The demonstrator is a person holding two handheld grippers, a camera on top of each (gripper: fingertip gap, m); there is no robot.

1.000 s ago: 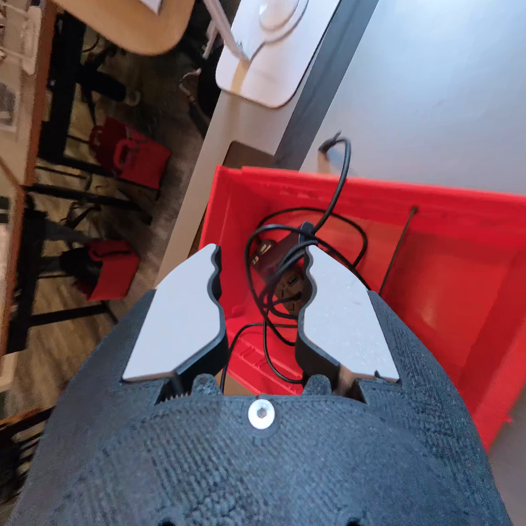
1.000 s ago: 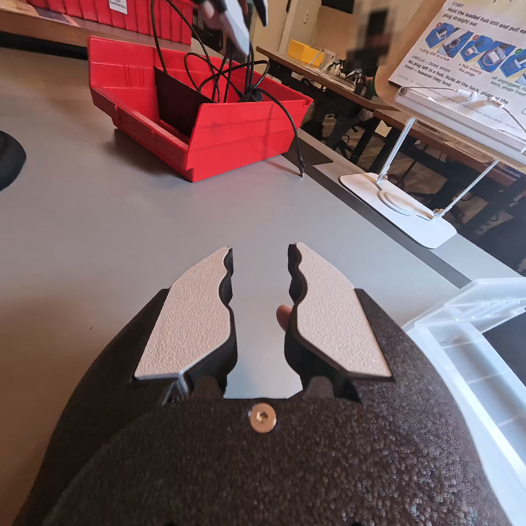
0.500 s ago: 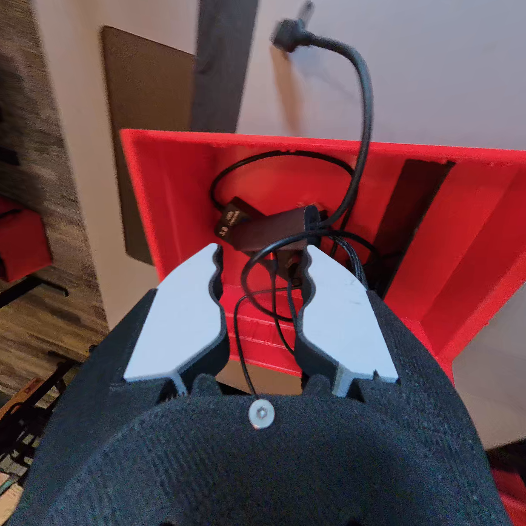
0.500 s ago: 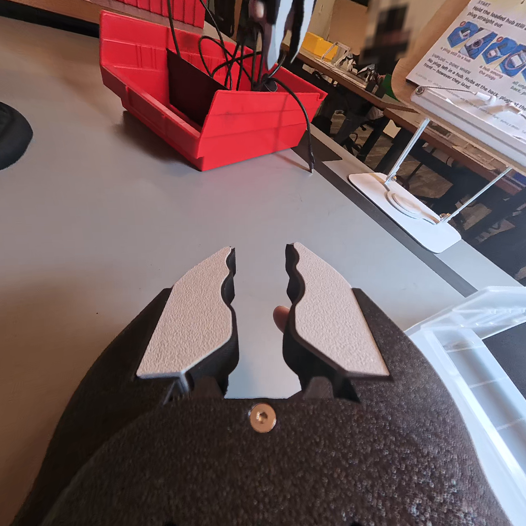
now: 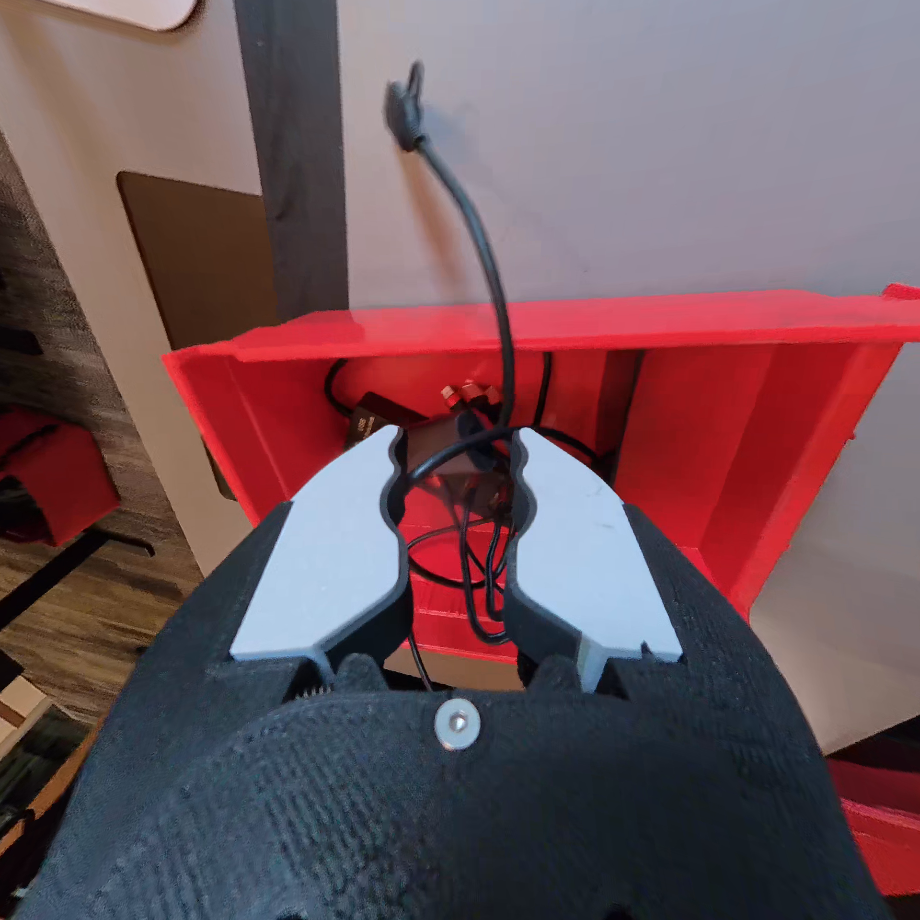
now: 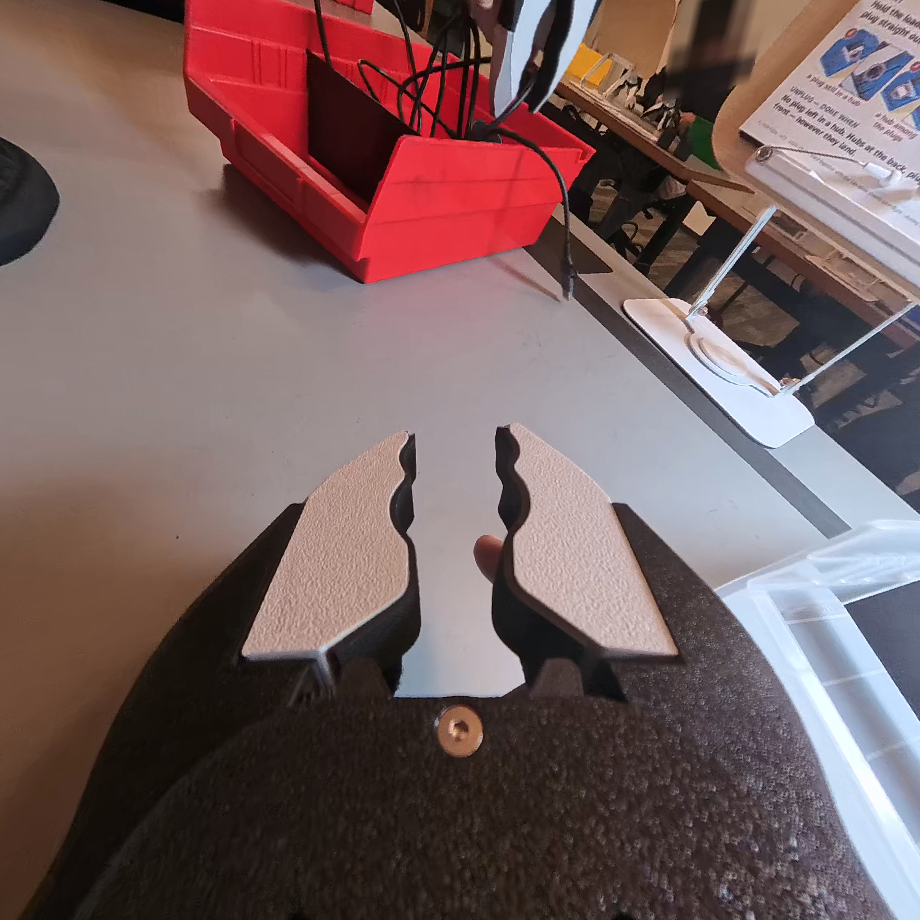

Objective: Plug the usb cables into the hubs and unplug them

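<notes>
My left gripper (image 5: 458, 443) hangs over the red bin (image 5: 697, 448) and is shut on a black hub (image 5: 458, 465). Stiff black cable loops (image 5: 478, 597) rise between its fingers. A second black hub (image 5: 371, 423) and red-tipped plugs (image 5: 468, 393) lie in the bin. One cable arches over the bin wall, its plug (image 5: 405, 117) hanging above the table; the plug (image 6: 567, 279) shows in the right wrist view too. There the left gripper (image 6: 522, 107) is above the bin's (image 6: 448, 214) near corner. My right gripper (image 6: 455, 435) is open and empty over the grey table (image 6: 199, 373).
A black divider (image 6: 348, 129) splits the bin. A white stand (image 6: 722, 378) with an instruction sheet is at the table's right edge. A clear plastic box (image 6: 846, 647) is at the near right, and a black object (image 6: 20, 209) at the far left. More red bins (image 5: 50, 473) are on the floor. Spacing between my two grippers at the tips: around 30 cm.
My left gripper has moved with the hub toward the bin's near right corner and lower. My right gripper has edged slightly forward and stays open.
</notes>
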